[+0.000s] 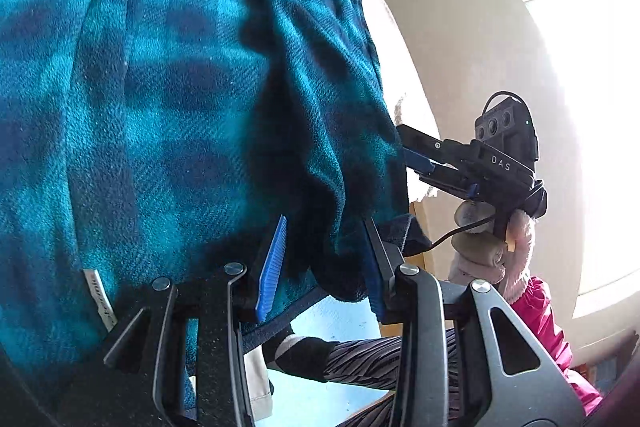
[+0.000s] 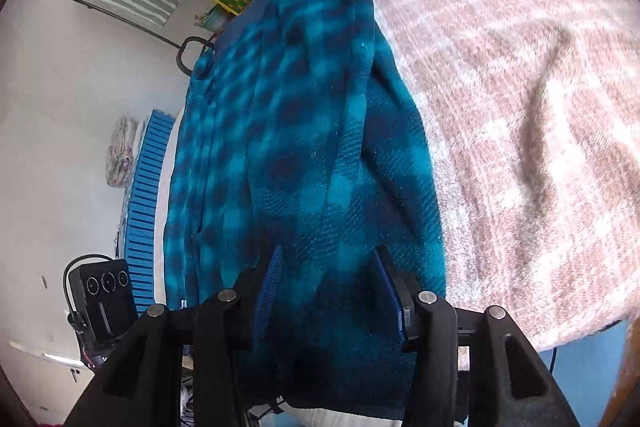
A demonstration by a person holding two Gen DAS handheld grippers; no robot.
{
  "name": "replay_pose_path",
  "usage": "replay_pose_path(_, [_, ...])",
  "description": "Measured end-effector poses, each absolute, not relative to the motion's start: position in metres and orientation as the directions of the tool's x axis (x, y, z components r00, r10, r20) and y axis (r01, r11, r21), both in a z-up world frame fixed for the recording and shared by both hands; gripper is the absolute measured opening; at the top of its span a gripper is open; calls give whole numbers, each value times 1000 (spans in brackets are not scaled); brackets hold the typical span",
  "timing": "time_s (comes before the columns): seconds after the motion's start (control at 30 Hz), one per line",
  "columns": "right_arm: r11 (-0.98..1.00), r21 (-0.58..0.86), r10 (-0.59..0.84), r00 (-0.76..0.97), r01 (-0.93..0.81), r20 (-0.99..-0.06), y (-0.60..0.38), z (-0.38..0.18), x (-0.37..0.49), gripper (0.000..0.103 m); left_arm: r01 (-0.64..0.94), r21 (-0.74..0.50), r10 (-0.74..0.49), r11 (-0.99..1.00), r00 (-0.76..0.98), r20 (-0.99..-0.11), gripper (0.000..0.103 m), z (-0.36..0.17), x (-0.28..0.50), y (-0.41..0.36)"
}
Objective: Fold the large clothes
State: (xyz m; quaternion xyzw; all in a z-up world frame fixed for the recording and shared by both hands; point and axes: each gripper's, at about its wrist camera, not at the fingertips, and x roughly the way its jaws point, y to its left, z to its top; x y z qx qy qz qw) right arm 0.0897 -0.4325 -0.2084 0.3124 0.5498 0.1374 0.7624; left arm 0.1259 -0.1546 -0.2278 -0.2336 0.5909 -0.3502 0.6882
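Grippers both have jaws apart around fleece hem, we see no clamp: left gripper (image 1: pixel 320 263), right gripper (image 2: pixel 330 289). Teal plaid garment (image 2: pixel 288 131) lies lengthwise on pink blanket (image 2: pixel 520 87), partly folded, cross folds left we think

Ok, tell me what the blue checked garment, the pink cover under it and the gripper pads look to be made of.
Blue checked garment: likely fleece or brushed flannel, matte, with fuzzy nap and soft folds.
Pink cover: looks like a woolly woven blanket, hairy surface with a faint check.
Gripper pads: probably moulded plastic or rubber, blue, finely ribbed; which of the two is unclear.
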Motion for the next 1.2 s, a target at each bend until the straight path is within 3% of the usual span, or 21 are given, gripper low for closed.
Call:
replay_pose_path(0.03, [768,627,554,358,127,-751,-429,-210,92,36,207,-740,-762,640,55,-645,35,-228,124,-155])
replay_pose_path(0.07, [775,622,556,348,112,-755,-423,-211,94,19,225,-744,-770,629,45,-637,27,-228,122,-158])
replay_pose_path(0.1, [787,608,547,340,100,-765,-417,-210,96,13,251,-738,-768,626,34,-639,0,-227,121,-163])
replay_pose_path(0.17, [819,569,510,360,75,-781,-409,-197,95,3,271,-731,-768,626,55,-638,0,-222,118,-162])
replay_pose_path(0.3, [911,411,352,460,33,-815,-405,-142,80,3,288,-703,-750,650,99,-653,0,-215,112,-150])
replay_pose_path(0.4, [954,299,241,506,36,-828,-402,-130,76,4,251,-709,-746,659,97,-659,0,-222,114,-146])
replay_pose_path(0.43, [948,315,255,492,41,-832,-403,-135,78,10,232,-720,-750,655,79,-657,1,-225,115,-147])
replay_pose_path(0.47, [936,349,288,469,47,-835,-406,-142,81,27,218,-723,-750,655,74,-657,1,-226,115,-147])
replay_pose_path(0.5, [915,401,338,454,47,-824,-411,-150,83,32,213,-724,-750,656,77,-657,6,-224,114,-143])
replay_pose_path(0.63, [818,571,485,445,74,-753,-433,-173,70,38,208,-739,-766,641,108,-634,36,-218,119,-147])
replay_pose_path(0.77, [748,661,588,411,52,-697,-436,-194,54,43,212,-736,-763,643,85,-641,36,-222,127,-164])
replay_pose_path(0.8, [733,680,613,396,39,-684,-434,-200,51,43,214,-736,-762,642,72,-644,36,-225,128,-169])
replay_pose_path(0.83, [712,701,641,382,29,-666,-431,-205,49,43,225,-728,-755,647,58,-653,29,-228,130,-177])
replay_pose_path(0.9, [693,721,673,362,-5,-645,-421,-208,46,42,250,-708,-737,660,34,-675,0,-233,133,-190])
replay_pose_path(0.97, [736,673,646,363,-67,-671,-410,-192,45,16,258,-702,-734,664,47,-677,0,-231,130,-197])
replay_pose_path(1.1, [799,586,572,468,-134,-673,-422,-138,26,10,291,-699,-743,653,69,-665,0,-216,122,-213])
replay_pose_path(1.2, [782,621,566,484,-58,-667,-447,-146,19,9,313,-665,-714,678,66,-697,0,-221,122,-221])
